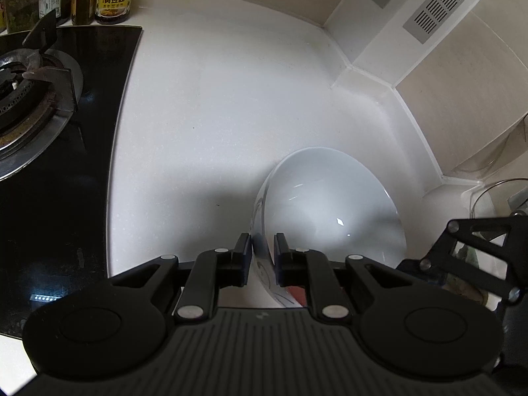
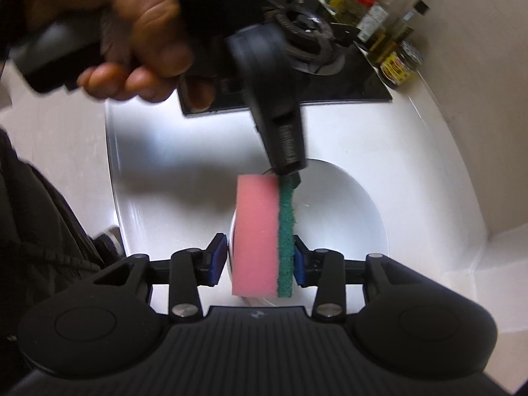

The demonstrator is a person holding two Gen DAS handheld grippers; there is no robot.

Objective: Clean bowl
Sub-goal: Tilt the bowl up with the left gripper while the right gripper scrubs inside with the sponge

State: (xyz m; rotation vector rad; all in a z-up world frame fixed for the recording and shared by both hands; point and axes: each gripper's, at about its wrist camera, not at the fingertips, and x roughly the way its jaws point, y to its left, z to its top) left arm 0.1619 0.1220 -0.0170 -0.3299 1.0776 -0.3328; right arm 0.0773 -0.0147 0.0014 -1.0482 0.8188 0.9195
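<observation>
Clamped in the right gripper (image 2: pixel 260 259), a pink-and-green sponge (image 2: pixel 262 236) angles steeply down over the white bowl (image 1: pixel 333 204) on the countertop (image 1: pixel 214 109); the left gripper (image 1: pixel 263 259), held by a hand (image 2: pixel 132 33), pinches the bowl's rim.

Left claw (image 1: pixel 263 257) points steeply down, jaws narrow, pads clamped on either side of the bowl (image 1: pixel 330 204) rim. In the right wrist view a bare hand (image 2: pixel 132 36) wraps the left claw's grey handle, fingers curled under. Right claw (image 2: pixel 260 260) points steeply down, pads pressing both faces of the sponge (image 2: pixel 262 237), held upright.
</observation>
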